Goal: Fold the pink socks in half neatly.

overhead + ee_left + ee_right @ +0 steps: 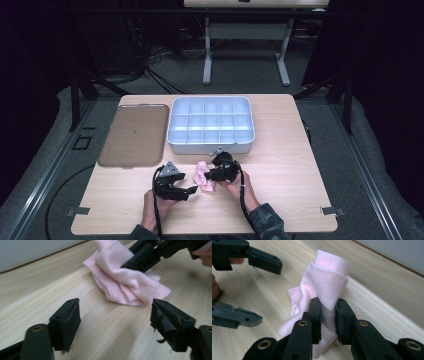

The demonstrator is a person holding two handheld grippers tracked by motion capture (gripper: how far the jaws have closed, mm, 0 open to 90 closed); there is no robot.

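Observation:
A crumpled pink cloth (202, 176) lies on the wooden table (292, 172) near its front, between the two grippers. My right gripper (212, 175) is shut on a fold of the pink cloth (328, 277), and the fabric bunches up above its jaws, which pinch it from both sides (328, 305). My left gripper (191, 190) stands open just left of the cloth, with bare wood between its spread jaws (115, 312). In the left gripper view the cloth (125, 283) lies a little beyond the jaws, with the right gripper (142, 258) clamped on its top.
A pale grey box (210, 146) divided into several compartments stands behind the cloth at the table's middle. A flat brown tray (134, 135) lies to its left. Bare wood stretches to the right of the hands.

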